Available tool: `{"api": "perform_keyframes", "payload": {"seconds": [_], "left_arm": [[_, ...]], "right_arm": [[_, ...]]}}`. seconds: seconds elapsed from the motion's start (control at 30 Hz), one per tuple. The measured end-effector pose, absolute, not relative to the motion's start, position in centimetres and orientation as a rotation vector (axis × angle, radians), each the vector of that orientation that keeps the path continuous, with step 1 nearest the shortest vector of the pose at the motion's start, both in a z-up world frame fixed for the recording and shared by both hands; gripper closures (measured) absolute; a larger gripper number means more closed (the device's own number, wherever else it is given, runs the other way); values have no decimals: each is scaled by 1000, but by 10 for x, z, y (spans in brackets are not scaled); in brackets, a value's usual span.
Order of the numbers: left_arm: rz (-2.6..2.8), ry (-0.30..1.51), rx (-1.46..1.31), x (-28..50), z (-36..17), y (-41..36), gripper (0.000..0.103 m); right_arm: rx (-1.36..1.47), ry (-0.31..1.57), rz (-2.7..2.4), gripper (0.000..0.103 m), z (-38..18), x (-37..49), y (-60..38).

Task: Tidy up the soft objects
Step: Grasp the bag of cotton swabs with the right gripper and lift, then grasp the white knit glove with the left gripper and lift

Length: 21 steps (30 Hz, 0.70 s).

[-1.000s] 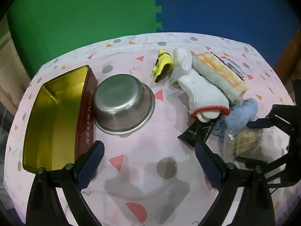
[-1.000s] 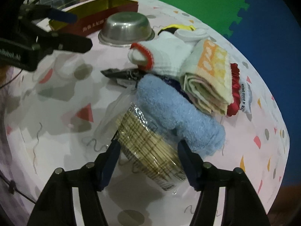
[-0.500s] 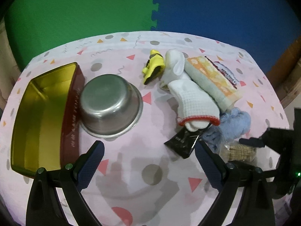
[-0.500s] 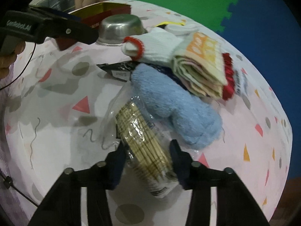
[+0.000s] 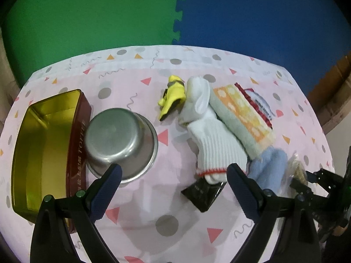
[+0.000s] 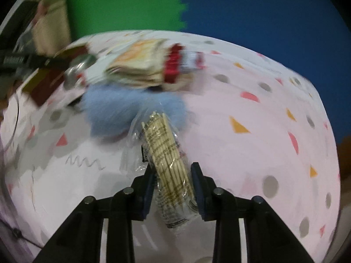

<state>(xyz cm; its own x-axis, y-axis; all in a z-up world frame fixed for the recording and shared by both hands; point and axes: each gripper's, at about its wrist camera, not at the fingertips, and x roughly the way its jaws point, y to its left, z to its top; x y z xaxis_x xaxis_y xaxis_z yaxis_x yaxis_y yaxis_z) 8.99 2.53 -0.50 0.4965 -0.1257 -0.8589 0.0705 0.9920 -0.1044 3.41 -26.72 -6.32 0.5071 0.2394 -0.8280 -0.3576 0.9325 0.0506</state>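
My right gripper (image 6: pixel 172 176) is shut on a clear packet of wooden sticks (image 6: pixel 166 153) and holds it just in front of the blue fluffy cloth (image 6: pixel 114 109). My left gripper (image 5: pixel 173 182) is open and empty above the table, between the upturned steel bowl (image 5: pixel 119 140) and the pile of soft things. In the left wrist view the pile holds a white glove with a red cuff (image 5: pixel 214 142), a white sock (image 5: pixel 196 94), a yellow sock (image 5: pixel 173 93), a folded orange and green towel (image 5: pixel 241 114) and the blue cloth (image 5: pixel 268 166). The right gripper (image 5: pixel 305 182) shows at the right edge.
An open gold tin with dark red sides (image 5: pixel 43 149) stands at the left, next to the bowl. A black sachet (image 5: pixel 203 194) lies under the glove's cuff. A red-edged white cloth (image 5: pixel 258 104) lies behind the towel. The pink patterned tablecloth (image 5: pixel 153 208) covers the table.
My right gripper has closed on the stick packet, lifted it and swung right; that view is blurred. My left gripper has pulled back and shifted, so bowl and pile sit lower in view.
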Motion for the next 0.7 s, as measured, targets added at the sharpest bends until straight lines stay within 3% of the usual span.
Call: {"api": "perform_keyframes", "payload": {"seconds": [0.57, 0.67, 0.7], "left_arm": [[-170, 1140, -139, 123, -39, -1, 9], [-202, 1154, -142, 130, -46, -10, 23], [-221, 1162, -147, 132, -48, -13, 37]], "right_arm": [[-56, 909, 181, 71, -86, 69, -280], [-50, 897, 183, 70, -87, 69, -280], [-53, 895, 183, 69, -87, 68, -279]]}}
